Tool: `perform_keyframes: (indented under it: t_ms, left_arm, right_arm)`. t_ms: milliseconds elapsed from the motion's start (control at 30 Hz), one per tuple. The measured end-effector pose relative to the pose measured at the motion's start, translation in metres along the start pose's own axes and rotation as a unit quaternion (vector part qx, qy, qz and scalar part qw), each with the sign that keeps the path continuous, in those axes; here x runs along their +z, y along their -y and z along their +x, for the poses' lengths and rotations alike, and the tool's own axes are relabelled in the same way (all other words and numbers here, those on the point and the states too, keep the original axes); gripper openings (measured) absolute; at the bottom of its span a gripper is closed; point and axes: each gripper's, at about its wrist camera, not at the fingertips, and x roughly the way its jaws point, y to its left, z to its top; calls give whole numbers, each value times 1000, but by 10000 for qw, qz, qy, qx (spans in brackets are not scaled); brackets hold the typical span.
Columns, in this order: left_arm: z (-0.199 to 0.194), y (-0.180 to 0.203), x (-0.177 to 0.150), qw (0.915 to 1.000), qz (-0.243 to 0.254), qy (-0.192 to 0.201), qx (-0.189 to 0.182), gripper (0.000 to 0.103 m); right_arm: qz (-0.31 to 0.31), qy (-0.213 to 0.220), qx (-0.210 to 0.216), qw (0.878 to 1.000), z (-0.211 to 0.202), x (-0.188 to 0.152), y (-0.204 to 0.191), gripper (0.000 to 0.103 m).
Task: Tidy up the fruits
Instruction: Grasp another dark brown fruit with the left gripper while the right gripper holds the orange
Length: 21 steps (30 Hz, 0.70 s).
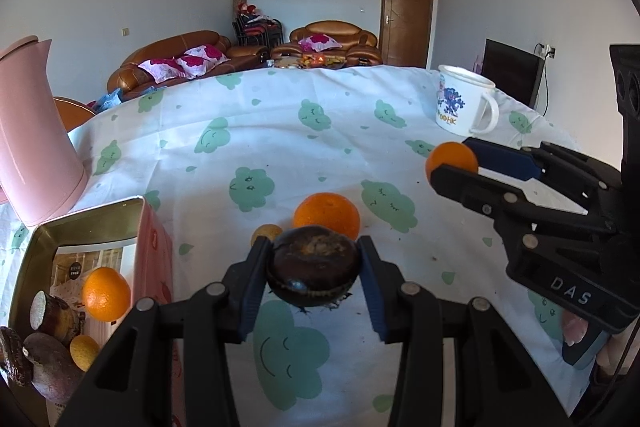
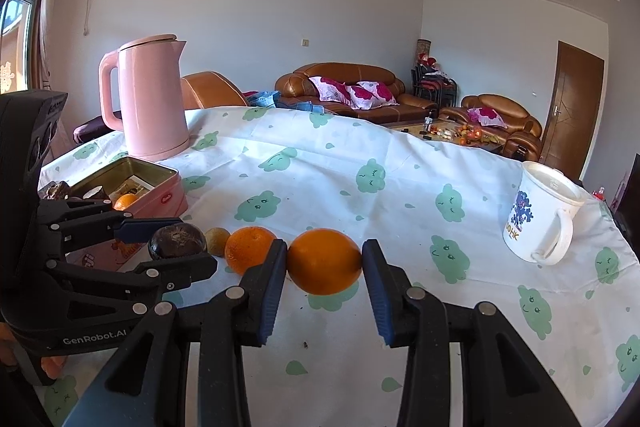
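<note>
Left gripper is clamped on a dark round fruit, pads on its left and right flanks at about the widest girth, fruit raised clear of the cloth. Right gripper is clamped on an orange the same way, a pad on each side, also off the table. The left camera shows that orange just past the right gripper's fingertips, well off to the left gripper's right. Straight ahead of the left gripper, just beyond its fruit, a second orange and a small tan fruit sit on the tablecloth. The pink tin is below and left of the left gripper, already holding an orange, a small yellow fruit and some brown pieces. Mug sits far right of the right gripper, pink kettle far ahead-left. Handling guess: dark fruit looks hard-shelled, rough and light, so grip should hold; crusty top patch may flake. Orange is heavier, skin slightly yielding and smooth, round so it can roll out if pads sit off-centre; keep them on the equator, moderate squeeze to avoid bruising. Tin interior is crowded; lower each fruit into it, don't drop it.
</note>
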Motion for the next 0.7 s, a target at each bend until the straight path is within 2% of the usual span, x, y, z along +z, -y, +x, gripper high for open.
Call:
perform_keyframes:
  t_ms: [700]
  left_arm:
    - [-20, 3, -3, 9984, 57, 523, 229, 46]
  right_arm:
    - [-34, 441, 77, 9990, -16, 0, -1, 41]
